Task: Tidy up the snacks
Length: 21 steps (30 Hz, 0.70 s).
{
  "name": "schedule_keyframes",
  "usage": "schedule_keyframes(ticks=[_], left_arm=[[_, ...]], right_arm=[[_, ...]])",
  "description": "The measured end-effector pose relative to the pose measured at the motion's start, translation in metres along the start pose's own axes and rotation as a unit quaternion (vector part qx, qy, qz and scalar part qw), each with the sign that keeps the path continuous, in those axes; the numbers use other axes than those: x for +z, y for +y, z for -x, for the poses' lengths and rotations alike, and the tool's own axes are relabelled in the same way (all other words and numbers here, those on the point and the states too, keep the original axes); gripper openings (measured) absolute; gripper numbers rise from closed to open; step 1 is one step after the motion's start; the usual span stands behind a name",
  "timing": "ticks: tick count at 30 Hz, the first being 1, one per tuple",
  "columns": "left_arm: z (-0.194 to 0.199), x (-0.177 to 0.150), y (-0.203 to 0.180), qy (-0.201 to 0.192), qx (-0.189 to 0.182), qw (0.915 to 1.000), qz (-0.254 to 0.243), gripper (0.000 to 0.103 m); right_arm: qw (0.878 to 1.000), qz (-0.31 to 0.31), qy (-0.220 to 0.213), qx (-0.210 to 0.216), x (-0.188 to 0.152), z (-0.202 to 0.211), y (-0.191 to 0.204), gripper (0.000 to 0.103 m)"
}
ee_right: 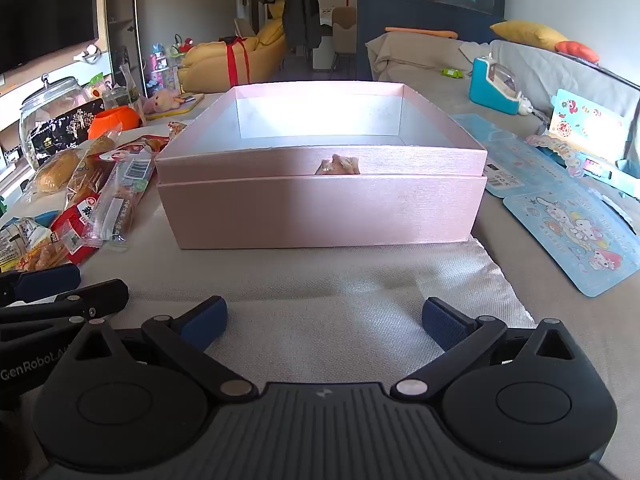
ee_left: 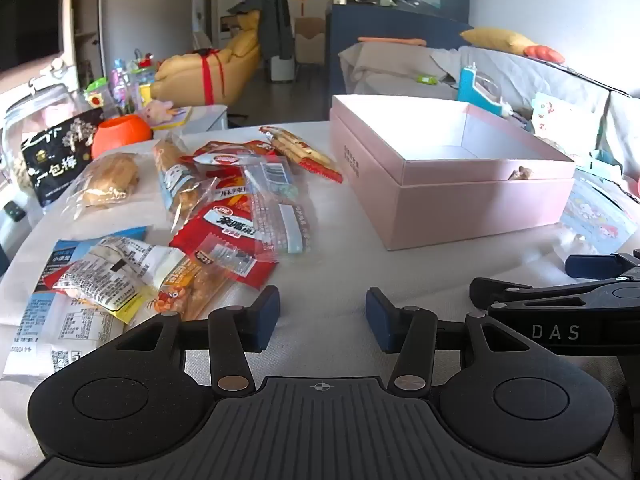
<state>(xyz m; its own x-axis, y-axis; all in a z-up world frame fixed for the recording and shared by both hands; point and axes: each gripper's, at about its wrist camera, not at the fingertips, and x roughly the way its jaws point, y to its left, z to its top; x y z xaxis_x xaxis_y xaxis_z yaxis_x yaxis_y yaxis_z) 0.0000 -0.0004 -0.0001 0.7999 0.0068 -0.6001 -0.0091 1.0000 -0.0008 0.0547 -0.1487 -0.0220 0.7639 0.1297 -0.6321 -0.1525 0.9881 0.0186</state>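
A pile of snack packets (ee_left: 224,216) lies on the cloth-covered table, left of an open pink box (ee_left: 472,196). The pile holds red spicy-strip packs, bread rolls in clear wrap and a blue-white pack. My left gripper (ee_left: 322,316) hovers over bare cloth just right of the pile, open with nothing between its blue pads. The pink box (ee_right: 320,208) sits straight ahead in the right wrist view, its inside bare and brightly lit. My right gripper (ee_right: 325,322) stands wide open over the cloth in front of the box. The snack pile (ee_right: 92,196) shows at the left there.
A black plum bag (ee_left: 56,164) and an orange pot (ee_left: 120,130) stand behind the pile, beside a glass jar (ee_left: 36,112). Blue cartoon cards (ee_right: 572,236) lie right of the box. A blue toy (ee_right: 496,84) and a sofa (ee_right: 420,60) sit beyond.
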Motion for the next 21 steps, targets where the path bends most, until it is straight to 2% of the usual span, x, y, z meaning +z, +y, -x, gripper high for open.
schedule_keyframes(ticks=[21], left_arm=[[0.0001, 0.0000, 0.0007, 0.000, -0.002, 1.0000, 0.003, 0.053]], right_arm=[[1.000, 0.001, 0.000, -0.001, -0.0004, 0.0009, -0.0007, 0.103]])
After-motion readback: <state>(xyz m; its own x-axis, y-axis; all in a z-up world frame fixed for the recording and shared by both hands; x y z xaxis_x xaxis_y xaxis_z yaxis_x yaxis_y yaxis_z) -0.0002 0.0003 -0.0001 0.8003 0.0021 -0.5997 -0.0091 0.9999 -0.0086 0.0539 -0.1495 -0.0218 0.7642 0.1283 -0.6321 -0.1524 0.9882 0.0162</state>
